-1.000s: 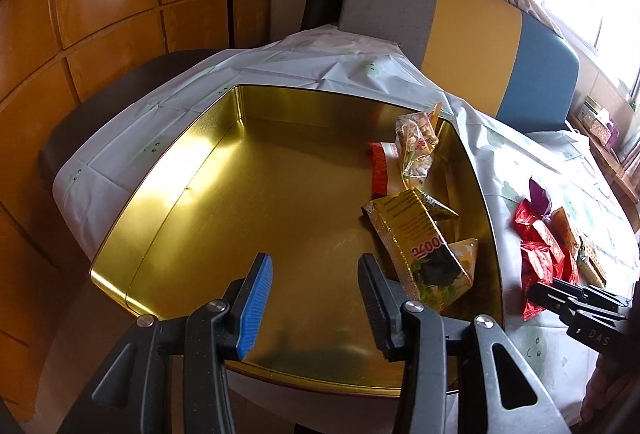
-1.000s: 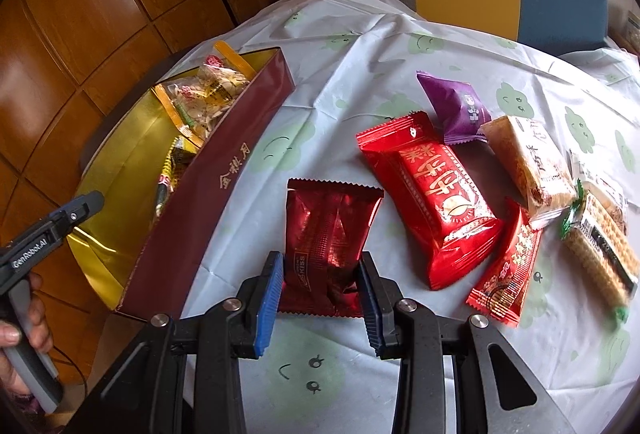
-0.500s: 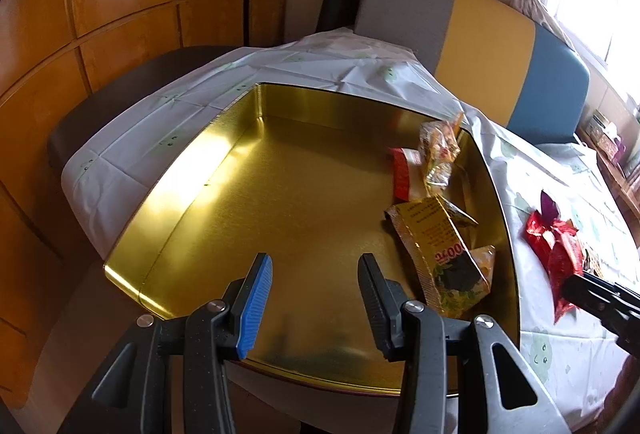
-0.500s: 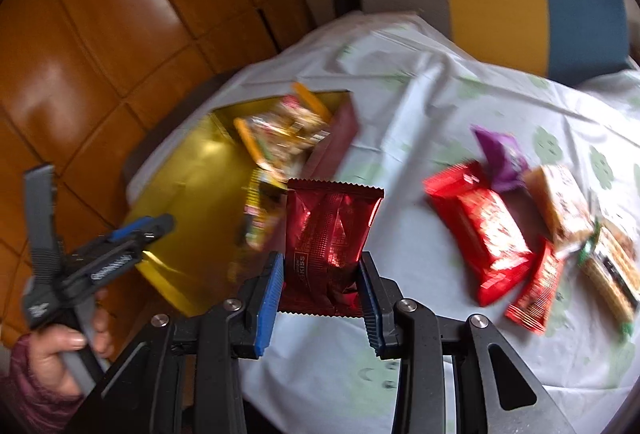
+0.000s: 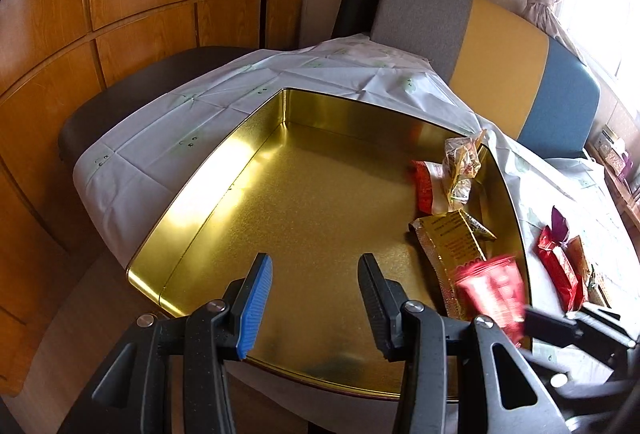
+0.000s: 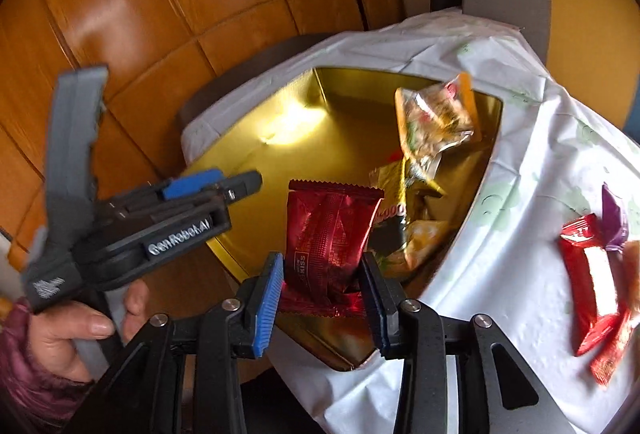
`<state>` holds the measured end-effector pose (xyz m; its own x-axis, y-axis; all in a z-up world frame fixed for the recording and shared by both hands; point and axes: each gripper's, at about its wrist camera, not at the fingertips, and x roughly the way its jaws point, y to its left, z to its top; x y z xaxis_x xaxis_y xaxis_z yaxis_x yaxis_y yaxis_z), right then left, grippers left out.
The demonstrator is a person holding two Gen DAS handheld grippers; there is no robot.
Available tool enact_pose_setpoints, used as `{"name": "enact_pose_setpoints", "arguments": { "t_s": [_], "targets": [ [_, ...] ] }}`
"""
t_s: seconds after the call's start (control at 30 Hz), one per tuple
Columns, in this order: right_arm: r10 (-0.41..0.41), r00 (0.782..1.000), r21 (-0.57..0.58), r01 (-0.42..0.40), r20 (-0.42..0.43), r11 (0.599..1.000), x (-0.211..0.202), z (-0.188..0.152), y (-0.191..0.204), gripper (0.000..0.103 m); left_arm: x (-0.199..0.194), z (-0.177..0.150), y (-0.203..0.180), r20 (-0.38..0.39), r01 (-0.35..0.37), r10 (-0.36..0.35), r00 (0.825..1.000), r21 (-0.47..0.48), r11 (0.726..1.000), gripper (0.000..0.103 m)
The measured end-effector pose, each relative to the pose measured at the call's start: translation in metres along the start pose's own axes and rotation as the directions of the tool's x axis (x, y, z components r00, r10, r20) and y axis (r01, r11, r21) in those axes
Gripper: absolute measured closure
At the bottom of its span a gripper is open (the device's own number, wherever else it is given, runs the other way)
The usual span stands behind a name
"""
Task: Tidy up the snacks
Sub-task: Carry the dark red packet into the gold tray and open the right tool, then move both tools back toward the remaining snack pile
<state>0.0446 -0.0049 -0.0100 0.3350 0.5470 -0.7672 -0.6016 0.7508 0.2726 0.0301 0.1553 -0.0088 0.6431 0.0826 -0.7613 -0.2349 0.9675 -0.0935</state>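
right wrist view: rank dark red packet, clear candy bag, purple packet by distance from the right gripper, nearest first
From the right gripper:
1. dark red packet: between its fingers, over the gold tin.
2. clear candy bag: inside the tin, farther back.
3. purple packet: far right, on the tablecloth.

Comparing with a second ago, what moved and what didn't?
The right gripper carried the dark red packet from the tablecloth to above the gold tin; its jaws have just been opening, packet between them. The left gripper, open and empty, hovers over the tin as before; snacks inside are unchanged.
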Motion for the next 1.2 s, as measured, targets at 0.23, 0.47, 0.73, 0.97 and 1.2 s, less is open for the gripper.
{"name": "enact_pose_setpoints", "arguments": {
  "t_s": [0.23, 0.47, 0.73, 0.97, 1.2],
  "targets": [
    [0.005, 1.000, 0.009, -0.005, -0.002, 1.000, -0.002, -0.007, -0.002, 0.053, 0.001, -0.001, 0.002, -0.002, 0.001, -0.001, 1.000, -0.003, 1.000, 0.058],
    [-0.067, 0.994, 0.044, 0.064, 0.084, 0.997, -0.029, -0.014, -0.010, 0.027, -0.005, -0.001, -0.005, 0.019, 0.004, -0.004, 1.000, 0.027, 1.000, 0.058],
    [-0.302, 0.893, 0.177, 0.255, 0.335, 0.951, -0.088, -0.025, -0.034, 0.000, -0.016, 0.001, -0.017, 0.051, 0.020, -0.024, 0.998, 0.074, 0.997, 0.056],
    [-0.360, 0.889, 0.335, 0.261, 0.282, 0.906, -0.117, -0.032, -0.093, 0.000, -0.021, -0.002, -0.030, 0.055, 0.026, -0.032, 0.998, 0.116, 0.993, 0.056],
    [-0.507, 0.823, 0.423, 0.376, 0.256, 0.824, -0.168, -0.049, -0.141, 0.000, -0.025, -0.006, -0.047, 0.056, 0.022, -0.032, 0.998, 0.173, 0.985, 0.056]
  ]
}}
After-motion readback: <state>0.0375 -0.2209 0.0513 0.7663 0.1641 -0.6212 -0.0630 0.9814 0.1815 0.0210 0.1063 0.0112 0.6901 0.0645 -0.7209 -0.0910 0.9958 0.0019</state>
